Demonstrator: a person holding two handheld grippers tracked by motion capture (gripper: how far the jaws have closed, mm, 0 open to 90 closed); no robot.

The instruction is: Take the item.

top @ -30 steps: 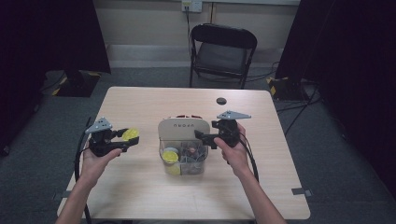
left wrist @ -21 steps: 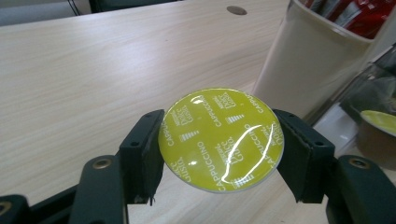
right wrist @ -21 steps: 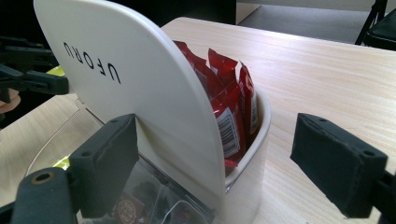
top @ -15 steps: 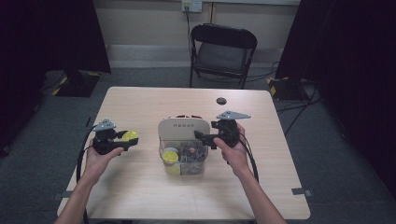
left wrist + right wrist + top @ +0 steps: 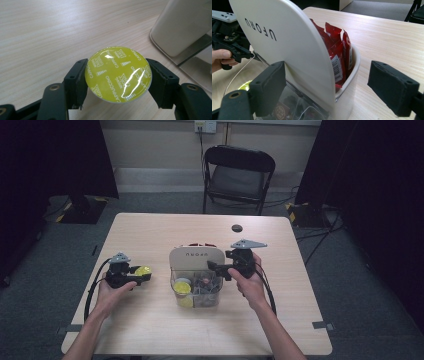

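My left gripper (image 5: 141, 275) is shut on a yellow-green coffee capsule (image 5: 143, 270), low over the table left of the organiser. In the left gripper view the capsule (image 5: 118, 73) shows its foil lid, printed "Cappuccino", pinched at both sides between the jaws of the left gripper (image 5: 117, 83). My right gripper (image 5: 215, 268) is open at the organiser's right side. In the right gripper view, the right gripper (image 5: 329, 87) has its jaws apart on either side of the cream panel (image 5: 287, 42) marked "UFORU". Red packets (image 5: 338, 50) stand behind that panel.
The organiser (image 5: 196, 256) stands mid-table, with a clear front bin (image 5: 197, 295) that holds several capsules, one of them yellow. A small black disc (image 5: 236, 227) lies near the table's far edge. A black folding chair (image 5: 239, 175) stands beyond the wooden table (image 5: 150, 330).
My left gripper has shifted slightly toward the near side with the capsule in it. The right gripper has stayed at the organiser.
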